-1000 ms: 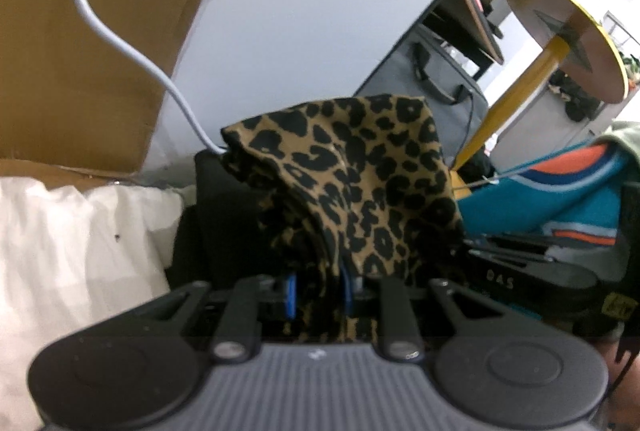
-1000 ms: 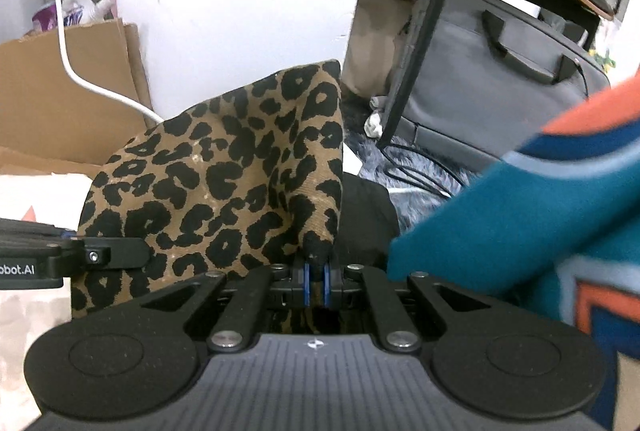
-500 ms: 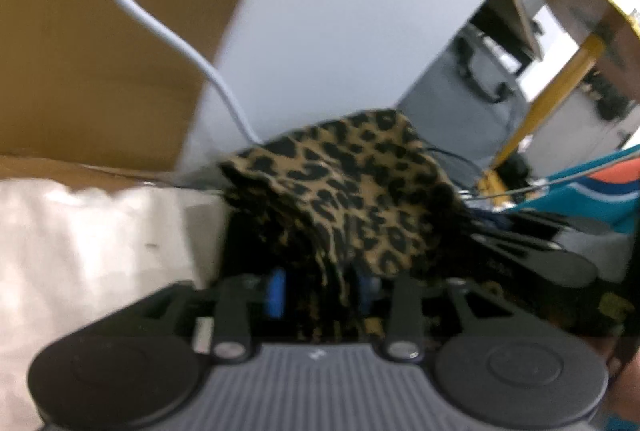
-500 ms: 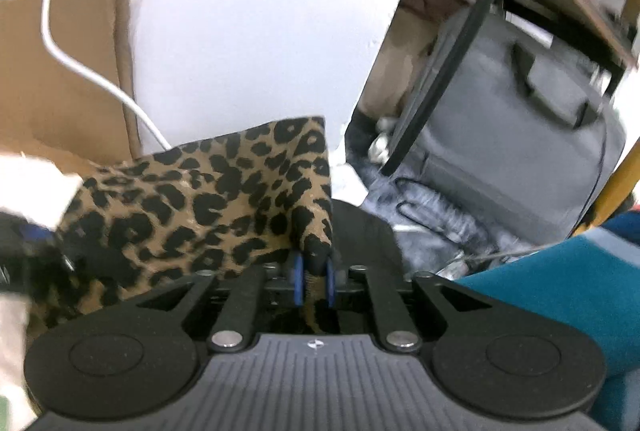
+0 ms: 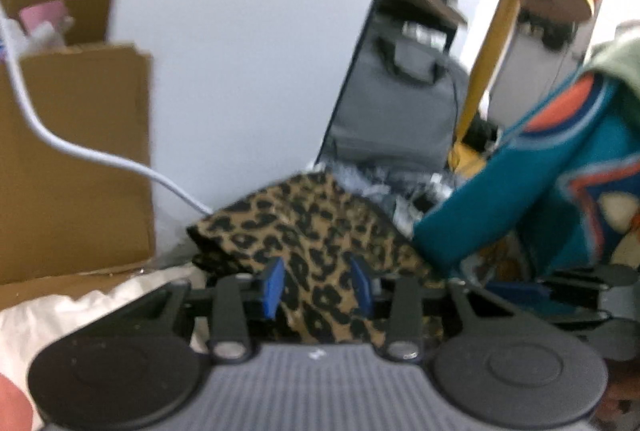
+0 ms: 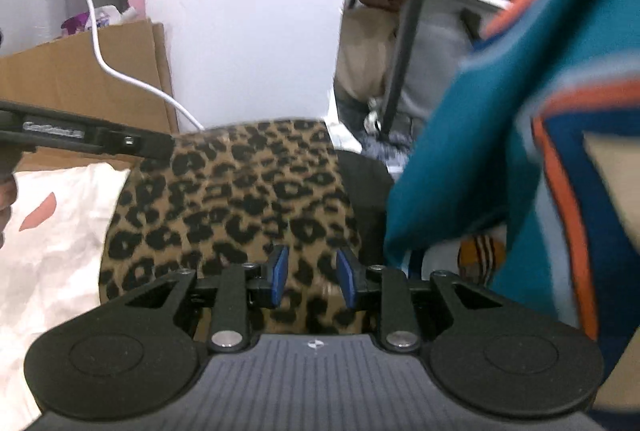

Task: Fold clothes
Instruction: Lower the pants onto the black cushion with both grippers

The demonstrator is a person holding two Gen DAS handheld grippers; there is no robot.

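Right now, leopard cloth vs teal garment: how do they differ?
1. Pattern: the leopard cloth is tan with black spots; the teal garment is teal with orange and blue stripes.
2. Pose: the leopard cloth lies low in a folded heap; the teal garment hangs raised at the right.
3. Place: the leopard cloth lies between the open fingers of both the left gripper and the right gripper; the teal garment lies outside both.
Shared: both are soft fabric.
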